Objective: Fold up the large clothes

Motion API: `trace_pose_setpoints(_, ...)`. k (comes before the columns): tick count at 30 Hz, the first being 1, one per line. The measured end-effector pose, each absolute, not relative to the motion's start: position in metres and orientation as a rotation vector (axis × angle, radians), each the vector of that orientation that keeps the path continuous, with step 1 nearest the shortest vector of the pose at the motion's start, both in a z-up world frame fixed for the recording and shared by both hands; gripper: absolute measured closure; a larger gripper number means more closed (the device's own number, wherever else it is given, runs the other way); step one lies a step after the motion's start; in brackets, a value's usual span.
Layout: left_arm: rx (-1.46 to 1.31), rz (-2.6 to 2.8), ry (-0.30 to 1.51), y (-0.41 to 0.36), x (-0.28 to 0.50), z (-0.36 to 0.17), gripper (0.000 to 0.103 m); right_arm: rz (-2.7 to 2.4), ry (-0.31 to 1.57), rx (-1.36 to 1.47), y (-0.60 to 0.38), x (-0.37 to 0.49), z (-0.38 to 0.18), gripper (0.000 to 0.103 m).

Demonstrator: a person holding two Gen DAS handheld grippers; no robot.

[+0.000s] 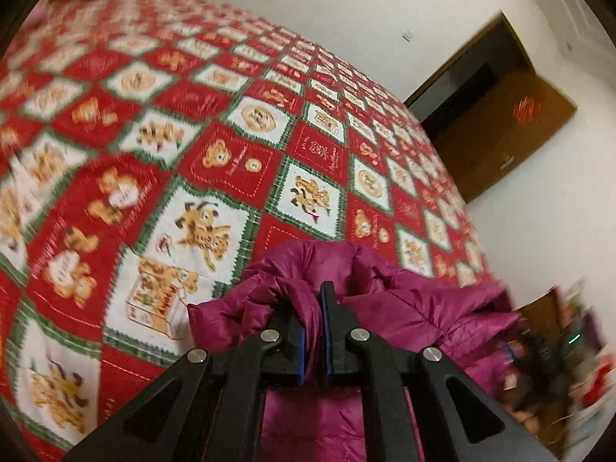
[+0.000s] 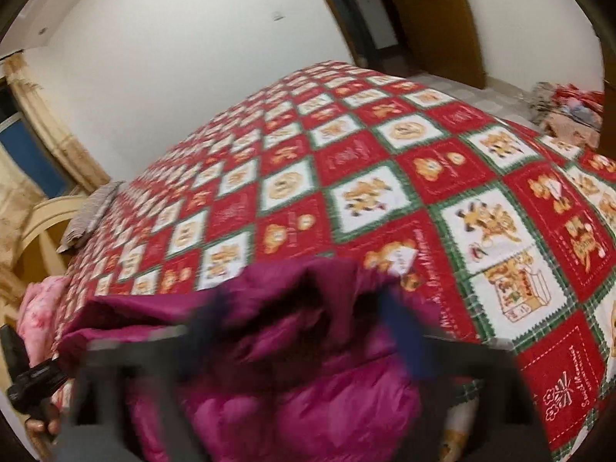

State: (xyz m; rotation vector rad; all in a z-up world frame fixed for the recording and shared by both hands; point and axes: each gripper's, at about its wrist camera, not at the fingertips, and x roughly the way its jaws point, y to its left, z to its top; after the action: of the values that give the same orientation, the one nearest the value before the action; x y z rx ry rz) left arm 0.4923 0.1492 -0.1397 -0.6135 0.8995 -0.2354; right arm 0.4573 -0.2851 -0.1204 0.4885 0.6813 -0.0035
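A magenta puffer jacket hangs bunched over the near edge of a bed. My left gripper is shut on a fold of the jacket, with the fabric pinched between its blue pads. In the right wrist view the jacket fills the lower middle. My right gripper is heavily blurred by motion; its blue-tipped fingers stand wide apart with the jacket bulging between them, so it looks open.
The bed carries a red, white and green quilt with bear pictures. A brown open door is at the right wall. A pillow and pink bedding lie at the left. A clothes heap lies on the floor.
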Motion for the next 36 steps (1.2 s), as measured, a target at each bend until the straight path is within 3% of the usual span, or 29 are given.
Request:
trace_pose_setpoints(8, -0.784, -0.299, 0.866, 0.178, 0.490, -0.109, 0.087, 0.010, 0.653, 0.589, -0.311, 0.446, -0.123, 0.001)
trace_pose_setpoints(10, -0.775, -0.271, 0.832, 0.181, 0.486, -0.098, 0.072, -0.004, 0.621, 0.564, -0.317, 0.433, -0.108, 0.002)
trace_pose_setpoints(13, -0.761, -0.152, 0.712, 0.191, 0.469, -0.076, 0.029, -0.038, 0.594, 0.475, -0.318, 0.417, -0.086, 0.006)
trace_pose_setpoints(14, -0.761, -0.115, 0.666, 0.193, 0.462, -0.070, 0.024, -0.042, 0.591, 0.444, -0.316, 0.416, -0.081, 0.010)
trace_pose_setpoints(15, -0.755, -0.095, 0.642, 0.193, 0.459, -0.066, 0.024, -0.039, 0.586, 0.403, -0.313, 0.412, -0.074, 0.014)
trace_pose_setpoints(17, -0.651, -0.087, 0.646, 0.172, 0.459, -0.055, 0.024, -0.031, 0.599, 0.296, -0.297, 0.411, -0.060, 0.035)
trace_pose_setpoints(19, -0.504, -0.083, 0.669, 0.137, 0.464, -0.051, 0.024, -0.008, 0.610, 0.227, -0.280, 0.415, -0.053, 0.042)
trace_pose_setpoints(23, -0.308, -0.105, 0.706, 0.075, 0.475, -0.064, 0.023, 0.037, 0.604, 0.133, -0.232, 0.437, -0.051, 0.042)
trace_pose_setpoints(28, -0.048, -0.048, 0.746, 0.011, 0.493, -0.102, 0.023, 0.050, 0.710, 0.121, -0.193, 0.486, -0.090, 0.045)
trace_pose_setpoints(31, 0.046, 0.024, 0.763, 0.005, 0.500, -0.126, 0.023, 0.023, 0.755, 0.066, -0.182, 0.501, -0.121, 0.050)
trace_pose_setpoints(36, -0.022, 0.030, 0.803, 0.015, 0.508, -0.156, 0.023, 0.026, 0.792, 0.093, -0.190, 0.506, -0.153, 0.050)
